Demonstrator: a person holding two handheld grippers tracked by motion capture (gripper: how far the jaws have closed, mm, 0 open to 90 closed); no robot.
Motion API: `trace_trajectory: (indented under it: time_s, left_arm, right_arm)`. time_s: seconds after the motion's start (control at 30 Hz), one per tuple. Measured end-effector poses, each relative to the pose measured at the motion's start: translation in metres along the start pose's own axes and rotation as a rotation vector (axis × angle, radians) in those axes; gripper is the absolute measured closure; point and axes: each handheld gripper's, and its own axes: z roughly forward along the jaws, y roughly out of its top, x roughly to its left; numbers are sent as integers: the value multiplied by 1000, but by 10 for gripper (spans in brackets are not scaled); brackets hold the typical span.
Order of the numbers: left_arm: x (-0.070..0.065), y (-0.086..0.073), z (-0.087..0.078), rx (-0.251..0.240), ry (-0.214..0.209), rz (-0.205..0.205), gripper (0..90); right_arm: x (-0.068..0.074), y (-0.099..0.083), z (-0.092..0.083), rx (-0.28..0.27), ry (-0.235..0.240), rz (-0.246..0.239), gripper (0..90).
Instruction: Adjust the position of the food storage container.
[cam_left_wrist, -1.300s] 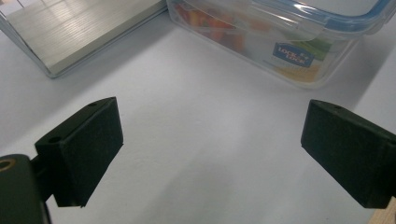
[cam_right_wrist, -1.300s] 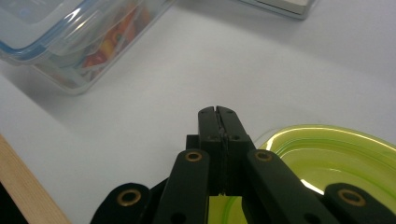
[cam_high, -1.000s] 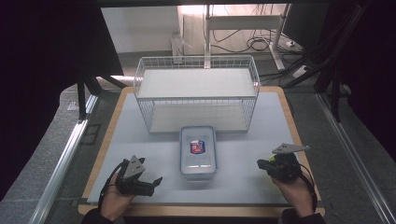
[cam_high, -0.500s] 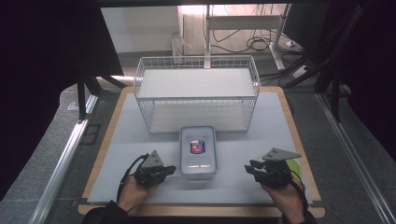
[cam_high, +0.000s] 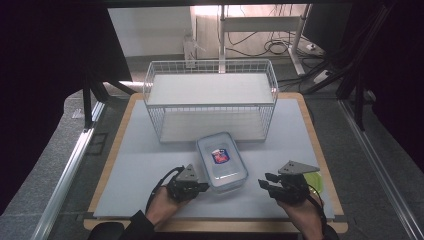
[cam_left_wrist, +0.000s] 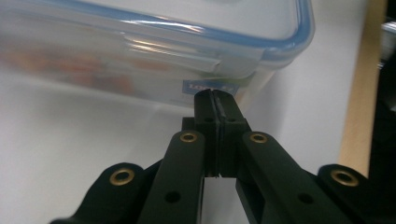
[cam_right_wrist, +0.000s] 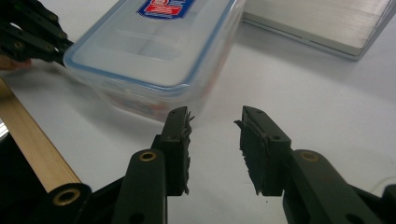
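Observation:
A clear plastic food box (cam_high: 221, 161) with a blue-rimmed lid and a red and blue label lies on the white mat (cam_high: 150, 160), near the front centre. My left gripper (cam_high: 205, 187) is shut with nothing between its jaws. Its tips (cam_left_wrist: 215, 100) rest at the box's side wall (cam_left_wrist: 140, 42), near a corner by a small label. To the right of the box, my right gripper (cam_high: 262, 182) is open. Its jaws have just been opening, and between them (cam_right_wrist: 215, 121) lies bare mat. Beyond them sits the box (cam_right_wrist: 154, 51) with the left gripper (cam_right_wrist: 32, 32) behind it.
A white wire basket rack (cam_high: 210, 95) with a flat shelf stands behind the box; its base (cam_right_wrist: 322, 23) shows in the right gripper view. A green round thing (cam_high: 315, 181) lies under the right hand. The wooden table edge (cam_high: 320, 150) frames the mat.
My left hand has moved right up to the box, and its jaws have closed. The right gripper has shifted slightly left and its jaws have spread.

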Motion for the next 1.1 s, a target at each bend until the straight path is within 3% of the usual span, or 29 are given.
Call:
trace_trajectory:
  time_s: [0.03,0.1,0.13,0.3,0.33,0.4,0.43,0.47,0.57,0.67,0.77,0.93,1.1]
  left_arm:
    - [-1,2,3,16,-13,8,881]
    - [4,5,0,31,1,37,885]
    - [8,5,-5,26,14,26,891]
    - [52,10,-33,-15,166,-39,894]
    - [52,10,-33,-15,166,-39,894]
    - [72,18,-38,-20,221,-49,893]
    - [91,26,-39,-32,261,-65,893]
    - [91,26,-39,-32,261,-65,893]
    - [112,39,-35,-47,287,-90,893]
    - [127,50,-22,-35,273,-111,893]
    - [128,52,-16,-30,251,-113,890]
    - [121,50,-15,-48,260,-110,899]
    - [108,48,-17,-54,234,-109,900]
  right_arm:
    - [0,-1,1,3,0,5,633]
    - [0,-2,4,14,4,12,656]
    - [0,-3,5,18,8,15,673]
    - [4,-3,9,30,35,12,794]
    - [6,-2,10,34,40,12,814]
    - [7,-2,11,36,40,8,837]
    - [8,-2,13,43,47,4,865]
    - [8,-2,13,43,47,4,865]
    - [9,-3,17,54,62,9,891]
    - [10,-3,20,60,71,8,893]
    - [12,-3,21,64,75,5,892]
    - [14,-3,24,74,76,8,890]
    - [8,-4,20,86,26,29,882]
